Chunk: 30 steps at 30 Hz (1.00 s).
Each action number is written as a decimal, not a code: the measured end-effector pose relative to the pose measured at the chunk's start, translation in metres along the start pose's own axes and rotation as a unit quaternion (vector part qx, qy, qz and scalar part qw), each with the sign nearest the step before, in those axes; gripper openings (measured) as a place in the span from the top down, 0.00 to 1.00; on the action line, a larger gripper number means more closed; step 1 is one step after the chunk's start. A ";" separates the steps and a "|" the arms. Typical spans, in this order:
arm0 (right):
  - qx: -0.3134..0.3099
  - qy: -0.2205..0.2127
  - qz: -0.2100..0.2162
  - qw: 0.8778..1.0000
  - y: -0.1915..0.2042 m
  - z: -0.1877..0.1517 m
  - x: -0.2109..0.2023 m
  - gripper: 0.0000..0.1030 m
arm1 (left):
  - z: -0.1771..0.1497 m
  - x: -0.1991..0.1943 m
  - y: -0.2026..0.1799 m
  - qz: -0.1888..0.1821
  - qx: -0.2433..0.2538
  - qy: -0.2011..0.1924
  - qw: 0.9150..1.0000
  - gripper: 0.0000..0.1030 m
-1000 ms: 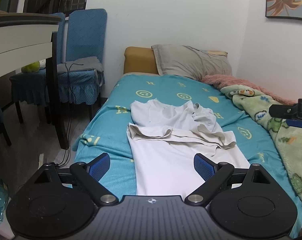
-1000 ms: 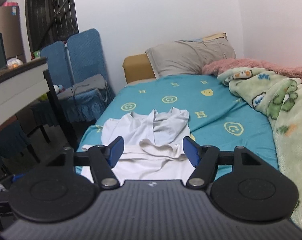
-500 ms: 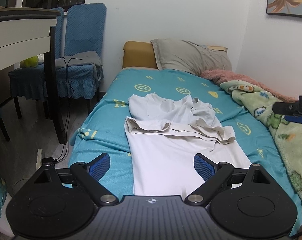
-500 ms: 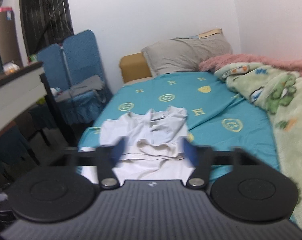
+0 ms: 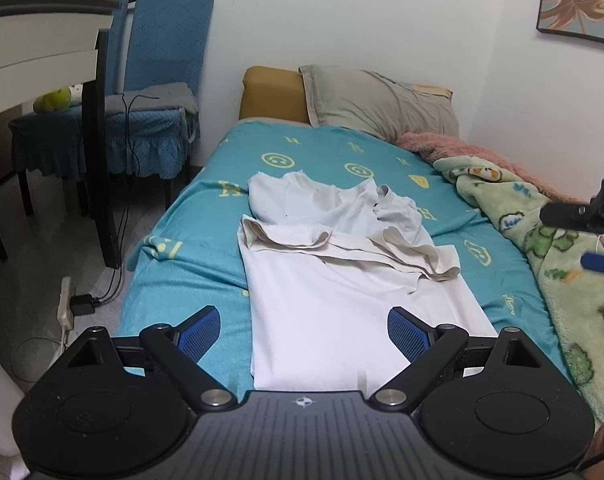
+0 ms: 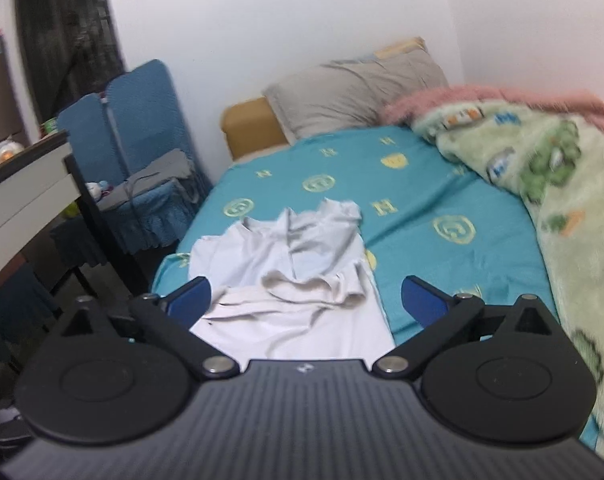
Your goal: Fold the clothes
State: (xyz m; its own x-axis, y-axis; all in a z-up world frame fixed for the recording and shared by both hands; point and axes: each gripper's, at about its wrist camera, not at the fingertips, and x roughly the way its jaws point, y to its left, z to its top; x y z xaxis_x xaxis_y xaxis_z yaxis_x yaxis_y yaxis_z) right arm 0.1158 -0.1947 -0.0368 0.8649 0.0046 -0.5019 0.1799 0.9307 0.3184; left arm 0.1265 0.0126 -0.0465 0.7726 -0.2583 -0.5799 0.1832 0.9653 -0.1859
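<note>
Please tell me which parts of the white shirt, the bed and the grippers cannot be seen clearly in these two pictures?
- White shirt: near hem hidden behind the left gripper body in the left wrist view; likewise behind the right gripper in its own view.
- Shirt's collar area: bunched folds, layout unclear.
- Bed: near end cut off by both gripper bodies.
- Right wrist view: motion blur smears the green blanket.
- The right gripper is mostly cut off at the left wrist view's right edge.

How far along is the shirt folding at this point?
Partly done: the white shirt lies on the bed with its sides and sleeves already turned in. Nothing is in hand; the left claw and right claw hang open above it, the right having just been opening. Folding it up lengthwise remains.
</note>
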 end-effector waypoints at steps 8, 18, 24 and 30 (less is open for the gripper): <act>0.326 0.161 0.033 0.931 -0.089 -0.039 0.040 0.01 | -0.001 0.007 0.010 -0.027 -0.056 0.028 0.998 0.10; 0.454 0.204 0.000 0.867 -0.106 -0.089 0.074 0.36 | -0.015 0.050 0.033 -0.128 -0.197 0.112 0.966 0.10; 0.450 0.183 -0.017 0.874 -0.106 -0.082 0.092 0.65 | -0.031 0.076 0.039 -0.217 -0.296 0.161 0.916 0.10; 0.438 0.170 0.008 0.883 -0.102 -0.068 0.092 0.91 | -0.047 0.110 0.018 -0.280 -0.358 0.216 0.864 0.10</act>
State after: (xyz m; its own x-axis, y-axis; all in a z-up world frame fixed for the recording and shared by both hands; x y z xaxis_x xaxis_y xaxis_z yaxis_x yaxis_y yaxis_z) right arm 0.1449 -0.2646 -0.1697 0.7071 0.2634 -0.6563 0.5903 0.2912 0.7529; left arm 0.1860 0.0001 -0.1505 0.3569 -0.8166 -0.4537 -0.0885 0.4540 -0.8866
